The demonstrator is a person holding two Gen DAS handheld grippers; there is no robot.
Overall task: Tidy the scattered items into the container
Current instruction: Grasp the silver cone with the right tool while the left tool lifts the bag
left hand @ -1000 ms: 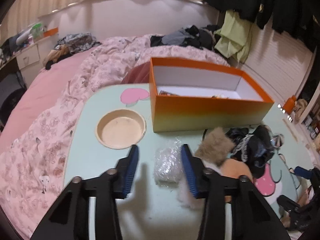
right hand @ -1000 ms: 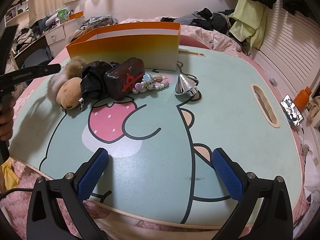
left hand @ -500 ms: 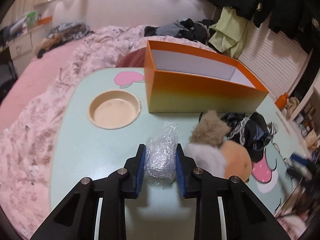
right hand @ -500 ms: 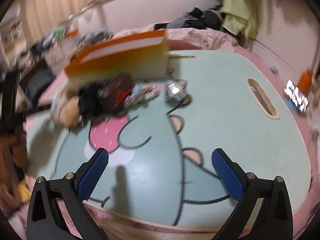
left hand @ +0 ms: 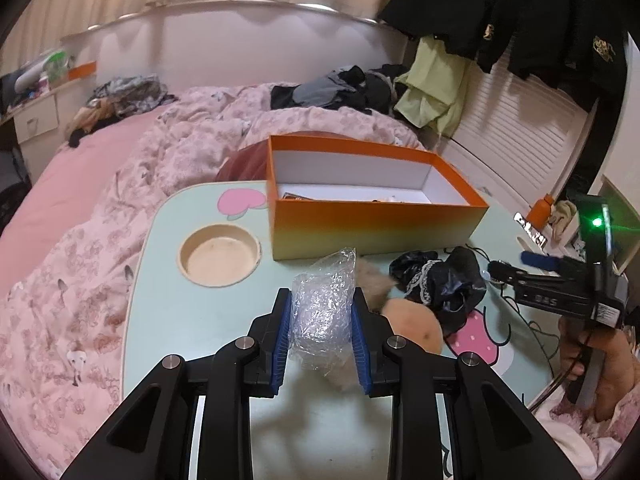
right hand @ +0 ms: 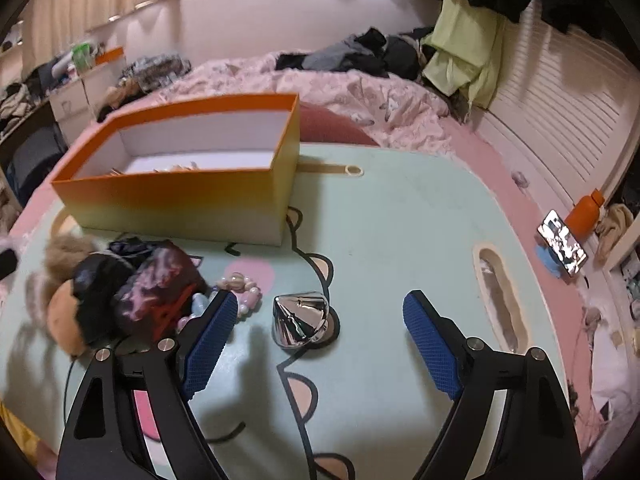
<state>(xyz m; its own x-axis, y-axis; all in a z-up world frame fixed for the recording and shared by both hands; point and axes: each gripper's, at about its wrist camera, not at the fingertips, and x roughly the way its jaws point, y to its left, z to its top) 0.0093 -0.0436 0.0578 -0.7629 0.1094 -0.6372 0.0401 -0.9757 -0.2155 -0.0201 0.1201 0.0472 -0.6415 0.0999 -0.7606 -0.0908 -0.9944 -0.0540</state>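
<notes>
A crumpled clear plastic bag [left hand: 324, 312] is being clamped between the blue fingers [left hand: 281, 340] of the left gripper [left hand: 322, 340], above the near part of the pale green surface [left hand: 192, 320]; whether the bag is touching the surface cannot be told. In the left wrist view, the orange box [left hand: 376, 228] is being shown toward the far edge of the surface, open at the top, with a few small items lying on its white floor. A round recessed cup holder [left hand: 219, 255] is being seen only in this view, to the left of the box, as are the right gripper's body [left hand: 560, 292] and the hand [left hand: 600, 352] holding it at the right edge. Just beyond the bag, a furry plush toy [left hand: 408, 320] and a black lace garment [left hand: 440, 284] are lying together in front of the box. In the right wrist view, the right gripper [right hand: 320, 340] is being held over the surface with its fingers [right hand: 208, 344] apart and closing, and nothing is being pressed by them. A shiny silver cone [right hand: 300, 318] is lying on the surface in the gap between them, and is being shown clearly in this view alone. A dark red pouch [right hand: 160, 284] and a pastel bead bracelet [right hand: 240, 292] are also being shown only here, beside the plush toy. A phone [right hand: 562, 246] and an orange bottle [right hand: 586, 214] are lying off the right edge.
</notes>
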